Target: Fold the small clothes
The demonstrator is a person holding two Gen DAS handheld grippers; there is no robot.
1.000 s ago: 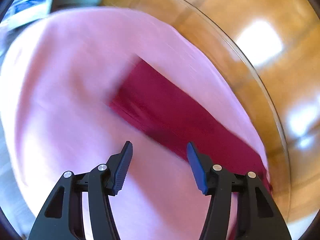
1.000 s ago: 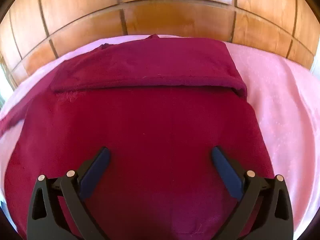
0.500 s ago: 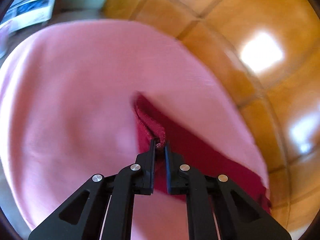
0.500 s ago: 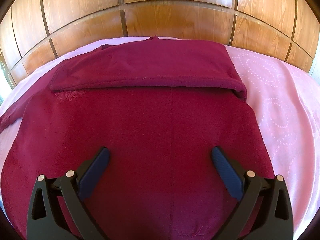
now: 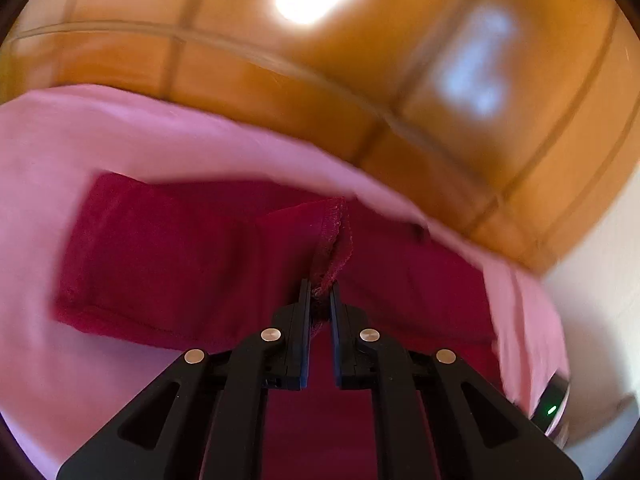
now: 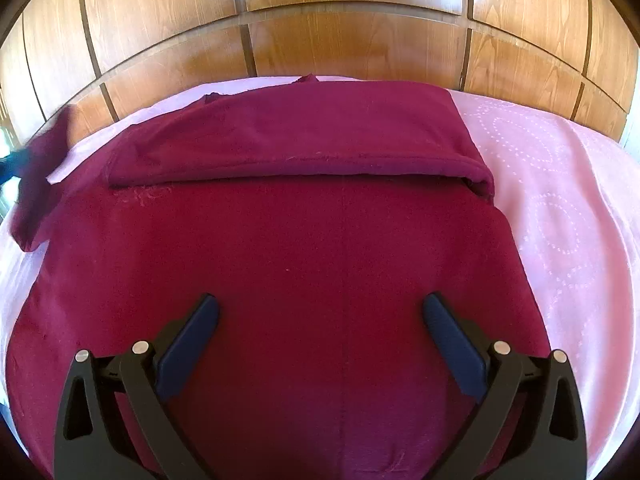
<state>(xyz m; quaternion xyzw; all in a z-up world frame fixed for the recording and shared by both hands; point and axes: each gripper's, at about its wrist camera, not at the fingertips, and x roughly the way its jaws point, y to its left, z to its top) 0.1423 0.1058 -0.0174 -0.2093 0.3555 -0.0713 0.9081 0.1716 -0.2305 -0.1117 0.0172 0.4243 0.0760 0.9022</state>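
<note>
The garment (image 6: 320, 240) is a deep crimson all over, plain, with its stitched hem (image 5: 332, 232) in the same red. Under it the cloth (image 6: 560, 208) is pale pink, dotted with rings of tiny white specks (seen only on the right side). Behind, the panelling (image 6: 360, 40) is warm orange-brown wood grain. Both grippers (image 6: 320, 320) are black with dark blue pads (image 6: 452, 340).

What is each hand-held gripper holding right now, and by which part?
The left hand-held gripper pinches the maroon garment by the stitched hem of its sleeve end. The right hand-held gripper holds nothing, jaws open above the cloth.
</note>
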